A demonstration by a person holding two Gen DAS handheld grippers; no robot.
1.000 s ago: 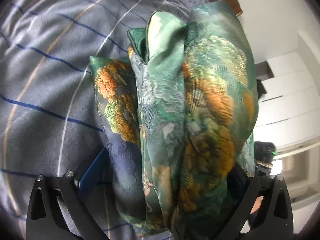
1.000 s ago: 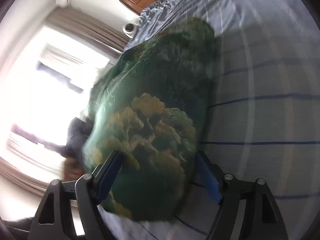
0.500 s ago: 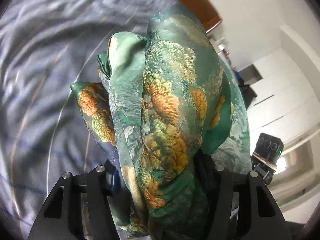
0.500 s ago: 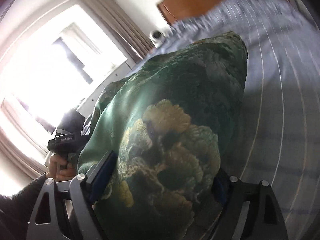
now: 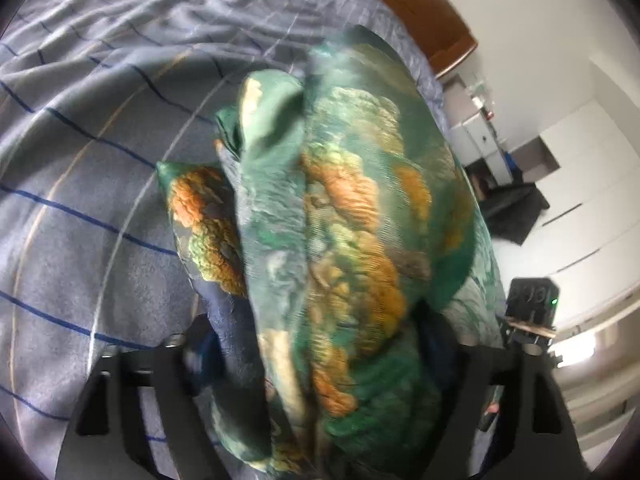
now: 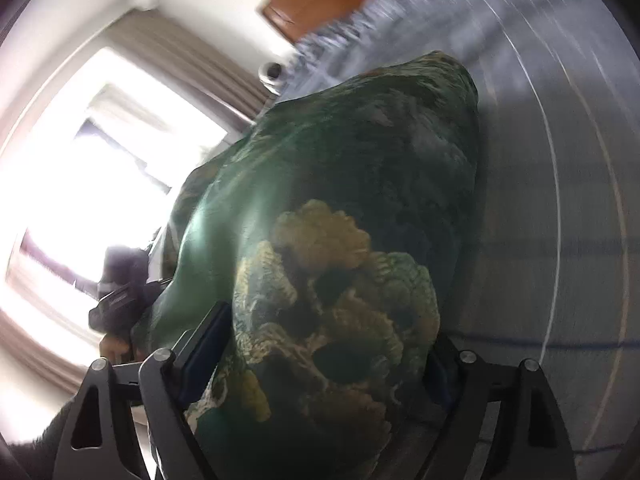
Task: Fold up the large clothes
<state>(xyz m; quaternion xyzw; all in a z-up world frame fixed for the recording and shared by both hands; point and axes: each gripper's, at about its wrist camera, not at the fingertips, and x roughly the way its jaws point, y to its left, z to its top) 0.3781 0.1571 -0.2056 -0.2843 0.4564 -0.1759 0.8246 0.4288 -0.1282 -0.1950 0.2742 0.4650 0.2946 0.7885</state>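
Note:
A large green garment with orange and yellow flower print [image 5: 352, 208] is bunched up above the bed. It fills the gap of my left gripper [image 5: 316, 332], whose jaws are opening while the cloth still touches both pads. In the right wrist view the same garment [image 6: 360, 184] bulges between the jaws of my right gripper [image 6: 324, 344]. Those jaws stand wide and are opening too, with cloth against both pads. The fabric hides most of the fingertips in both views.
Under the garment lies a grey bed sheet with blue and white lines [image 5: 80, 160] [image 6: 560, 200]. A brown headboard [image 5: 400, 8] stands at the far end. White cupboards [image 5: 580, 200] are at the right. A bright window with curtains [image 6: 80, 160] is at the left, with a hand [image 6: 114, 348] below it.
The left jaws closed in on the bunched cloth, then widened again. Both grippers swung with the garment towards the headboard end. The right jaws stayed wide around the cloth.

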